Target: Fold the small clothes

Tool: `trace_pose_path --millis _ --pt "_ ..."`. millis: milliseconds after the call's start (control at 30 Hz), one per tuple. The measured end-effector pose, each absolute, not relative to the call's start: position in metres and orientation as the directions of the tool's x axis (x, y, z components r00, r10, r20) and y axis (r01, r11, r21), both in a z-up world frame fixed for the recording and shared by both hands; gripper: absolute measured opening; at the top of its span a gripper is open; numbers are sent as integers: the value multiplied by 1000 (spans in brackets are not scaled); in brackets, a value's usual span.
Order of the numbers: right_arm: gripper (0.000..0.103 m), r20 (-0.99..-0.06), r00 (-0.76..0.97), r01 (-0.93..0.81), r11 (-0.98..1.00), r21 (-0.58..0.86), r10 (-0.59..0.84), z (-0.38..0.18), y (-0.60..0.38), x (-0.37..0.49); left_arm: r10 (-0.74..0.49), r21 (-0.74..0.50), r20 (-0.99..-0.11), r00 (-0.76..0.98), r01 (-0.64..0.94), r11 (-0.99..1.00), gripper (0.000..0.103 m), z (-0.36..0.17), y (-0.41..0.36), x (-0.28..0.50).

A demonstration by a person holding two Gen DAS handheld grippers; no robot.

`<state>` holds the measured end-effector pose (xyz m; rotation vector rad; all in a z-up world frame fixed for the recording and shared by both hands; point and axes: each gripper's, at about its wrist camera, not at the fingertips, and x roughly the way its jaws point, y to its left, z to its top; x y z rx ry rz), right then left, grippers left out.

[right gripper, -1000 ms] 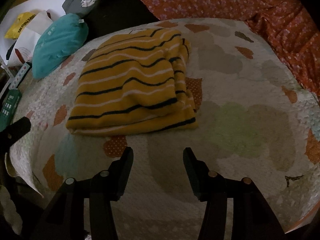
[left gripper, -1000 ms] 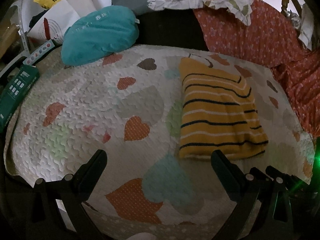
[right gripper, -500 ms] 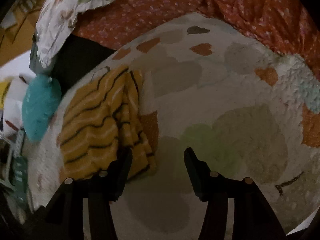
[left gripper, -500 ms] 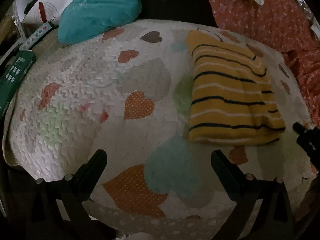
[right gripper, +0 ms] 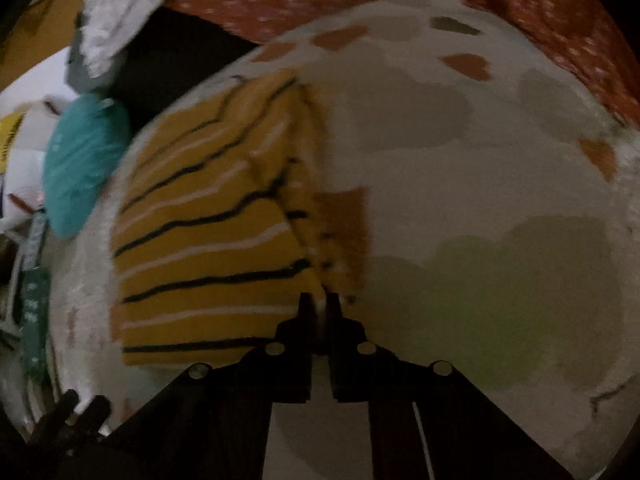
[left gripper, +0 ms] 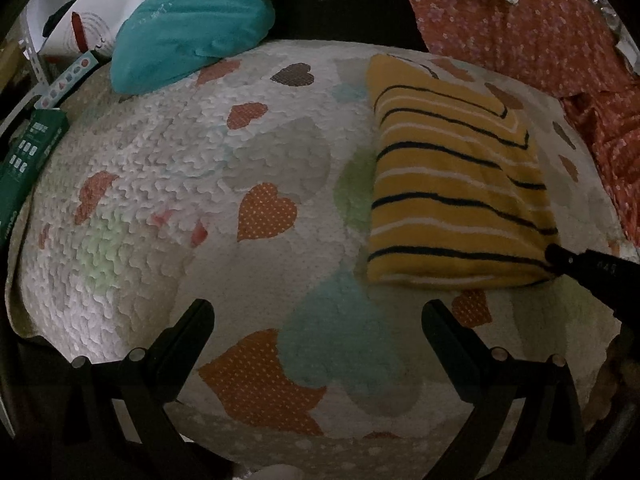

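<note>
A folded yellow garment with black and white stripes (left gripper: 452,184) lies on a heart-patterned quilt (left gripper: 200,184); it also shows in the right wrist view (right gripper: 208,236). My left gripper (left gripper: 316,324) is open and empty, low over the quilt, left of and nearer than the garment. My right gripper (right gripper: 319,304) is shut on the garment's near right corner. In the left wrist view it enters from the right as a black tip (left gripper: 560,258) at that corner.
A teal pillow (left gripper: 192,28) lies at the quilt's far left. A green box (left gripper: 28,160) and white bags (left gripper: 88,12) sit past the left edge. An orange flowered blanket (left gripper: 520,28) is bunched along the far right. A dark cushion (left gripper: 340,4) is behind.
My right gripper has moved in to the garment's near right corner and closed on it. The left gripper has stayed open and shifted only slightly.
</note>
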<state>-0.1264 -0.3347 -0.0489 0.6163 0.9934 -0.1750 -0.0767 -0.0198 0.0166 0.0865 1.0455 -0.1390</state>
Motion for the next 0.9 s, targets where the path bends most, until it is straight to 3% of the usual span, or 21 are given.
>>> trace_pose_path --millis 333,467,733,900 --pt "14 -813 573 330 878 346 105 -31 -318 -148 -113 -17 -843 526 183 983 103 26 -24 -83" --pt "38 -804 589 336 878 340 86 -26 -313 -167 -132 -25 -828 545 200 979 103 30 -28 -88" --pt "50 -801 596 270 951 148 -45 -19 -282 -186 -154 -37 -826 542 221 975 103 29 -32 -94" --pt "53 -799 601 246 958 146 -32 -19 -271 -192 -138 -22 -838 529 219 975 103 24 -33 -96"
